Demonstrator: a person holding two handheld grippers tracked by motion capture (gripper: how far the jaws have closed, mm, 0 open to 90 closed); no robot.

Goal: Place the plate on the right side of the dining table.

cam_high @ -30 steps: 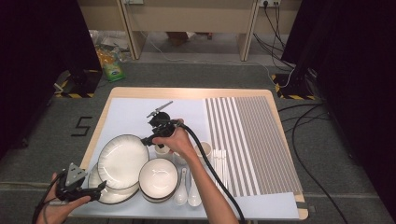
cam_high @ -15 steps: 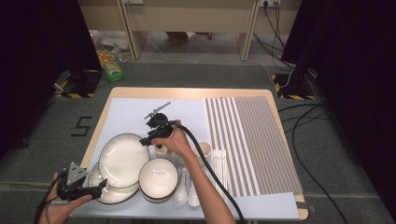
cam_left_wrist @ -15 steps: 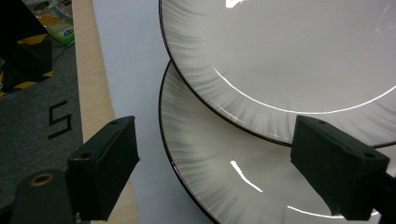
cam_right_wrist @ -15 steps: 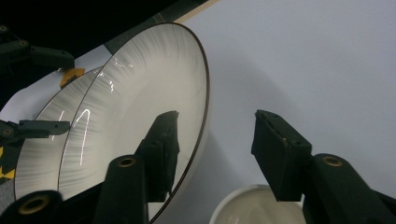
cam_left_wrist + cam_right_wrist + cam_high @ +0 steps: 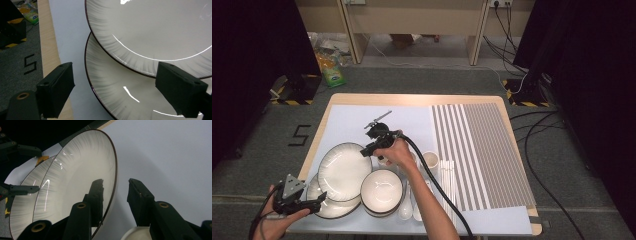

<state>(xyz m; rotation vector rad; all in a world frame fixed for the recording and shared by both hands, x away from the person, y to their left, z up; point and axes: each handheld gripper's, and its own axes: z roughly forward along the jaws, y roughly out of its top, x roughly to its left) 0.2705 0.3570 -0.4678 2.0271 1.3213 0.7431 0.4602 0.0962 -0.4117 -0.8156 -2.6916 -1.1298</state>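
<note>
Two white plates with dark rims overlap at the table's front left. The upper plate [image 5: 343, 170] [image 5: 82, 170] [image 5: 155, 25] rests partly on the lower plate [image 5: 332, 207] [image 5: 117, 95]. My right gripper [image 5: 363, 152] [image 5: 115, 181] stands astride the upper plate's right rim, one jaw over the plate and the other outside it. Its jaws have just been closing; the outer jaw is still clear of the rim, so it is open. My left gripper [image 5: 322, 199] [image 5: 117, 82] is open wide at the lower plate's left edge, the rim between its jaws untouched.
A white bowl [image 5: 382, 192] sits right of the plates, with spoons [image 5: 408, 210], a small cup [image 5: 430, 160] and chopsticks [image 5: 447, 175] beside it. A striped mat [image 5: 482, 150] covers the table's right half, and a white mat [image 5: 347, 120] lies under the dishes.
My right gripper has shifted slightly left toward the upper plate's rim. The left hand and the dishes have stayed where they were.
</note>
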